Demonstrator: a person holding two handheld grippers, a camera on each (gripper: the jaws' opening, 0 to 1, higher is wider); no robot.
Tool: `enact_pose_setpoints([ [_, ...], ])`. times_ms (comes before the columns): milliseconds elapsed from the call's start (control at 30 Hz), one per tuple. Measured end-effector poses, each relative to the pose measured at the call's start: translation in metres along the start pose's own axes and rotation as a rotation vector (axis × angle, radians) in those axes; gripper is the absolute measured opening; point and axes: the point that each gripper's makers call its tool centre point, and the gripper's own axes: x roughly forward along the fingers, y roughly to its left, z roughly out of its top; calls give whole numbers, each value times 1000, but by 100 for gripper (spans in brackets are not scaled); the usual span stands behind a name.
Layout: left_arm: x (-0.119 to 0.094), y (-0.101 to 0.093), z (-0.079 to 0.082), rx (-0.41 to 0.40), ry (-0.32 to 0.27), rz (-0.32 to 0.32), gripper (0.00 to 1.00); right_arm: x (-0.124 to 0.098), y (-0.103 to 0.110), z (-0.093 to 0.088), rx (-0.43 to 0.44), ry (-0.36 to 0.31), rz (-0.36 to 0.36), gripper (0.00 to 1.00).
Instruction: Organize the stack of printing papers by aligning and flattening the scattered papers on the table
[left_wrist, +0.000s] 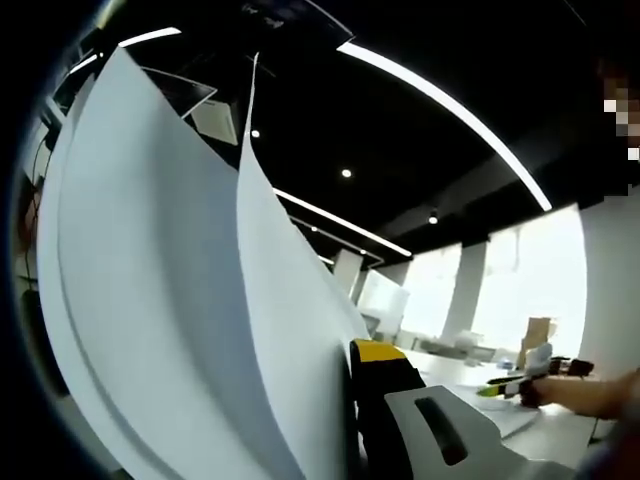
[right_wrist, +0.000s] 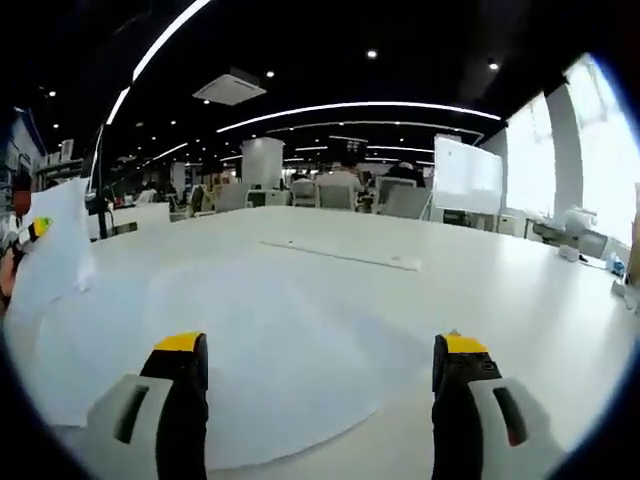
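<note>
While raised papers (left_wrist: 180, 300) block left's sight, jaws gripping them | right jaws agape above table (right_wrist: 500, 290).

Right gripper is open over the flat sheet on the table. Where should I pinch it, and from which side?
Probably at the sheet's near edge, just ahead of the open right gripper. It lies flat on the white table, so slide one jaw under that edge, coming in low from the near side. The left gripper is busy with the raised papers.

Each hand-held gripper (right_wrist: 320, 375) has grey bodies, black jaws, yellow tips.
</note>
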Motion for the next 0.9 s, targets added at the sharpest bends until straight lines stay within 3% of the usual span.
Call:
enact_pose_setpoints([
  [233,0,0,1,-3,-5,-4,10,8,-5,0,11,8,5,85],
  [367,0,0,1,-4,-4,-3,10,9,-16,0,84,-4,-11,85],
  [667,0,-1,0,-6,-5,-3,10,11,-13,-6,55,31,-16,81],
  [733,0,-1,0,-6,-5,-3,10,10,-21,-13,38,68,-57,80],
  [900,0,-2,0,-6,-6,-3,10,10,-21,-17,59,84,-44,78],
])
